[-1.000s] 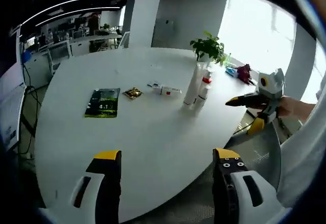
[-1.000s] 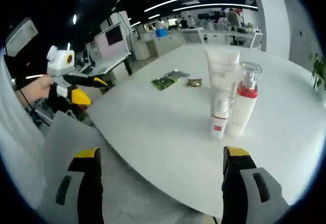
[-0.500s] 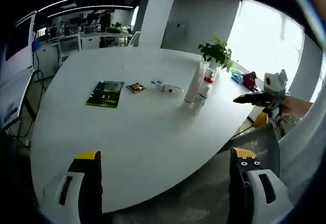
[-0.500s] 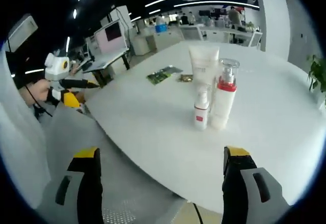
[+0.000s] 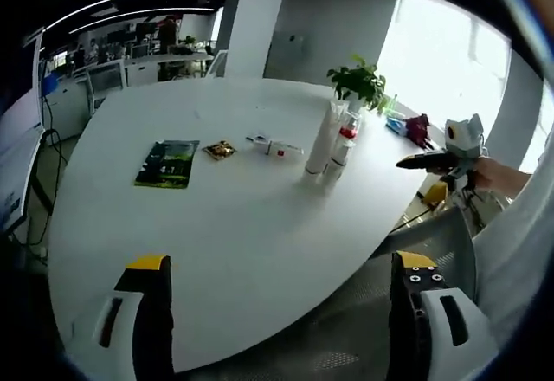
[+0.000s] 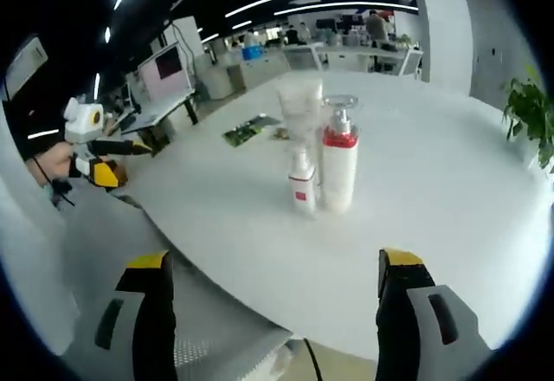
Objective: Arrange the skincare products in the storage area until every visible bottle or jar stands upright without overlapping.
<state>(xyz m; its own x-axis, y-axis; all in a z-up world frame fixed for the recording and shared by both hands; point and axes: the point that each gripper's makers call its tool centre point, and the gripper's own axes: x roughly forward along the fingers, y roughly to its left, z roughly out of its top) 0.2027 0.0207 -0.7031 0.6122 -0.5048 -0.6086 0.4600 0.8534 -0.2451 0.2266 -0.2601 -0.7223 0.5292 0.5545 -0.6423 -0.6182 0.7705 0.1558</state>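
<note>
one small bottle [image 5: 279,149] lies flat beyond three upright ones [image 6: 318,166]
both my tools, left tool [image 5: 277,312] and right tool [image 6: 275,307], are wide open and empty; i should grip it by the body and stand it apart

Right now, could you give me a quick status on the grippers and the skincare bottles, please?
Left gripper open, empty. Right gripper open, empty. White tube, red-collared pump bottle, small spray bottle upright, clustered. One white tube lies flat on the white table.

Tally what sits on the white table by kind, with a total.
Upright bottles and tubes: 3 (tall tube, red-collared pump bottle, small bottle)
Lying bottle: 1
Flat packets: 2 (green packet, small packet)
Potted plant: 1
Total: 7
</note>
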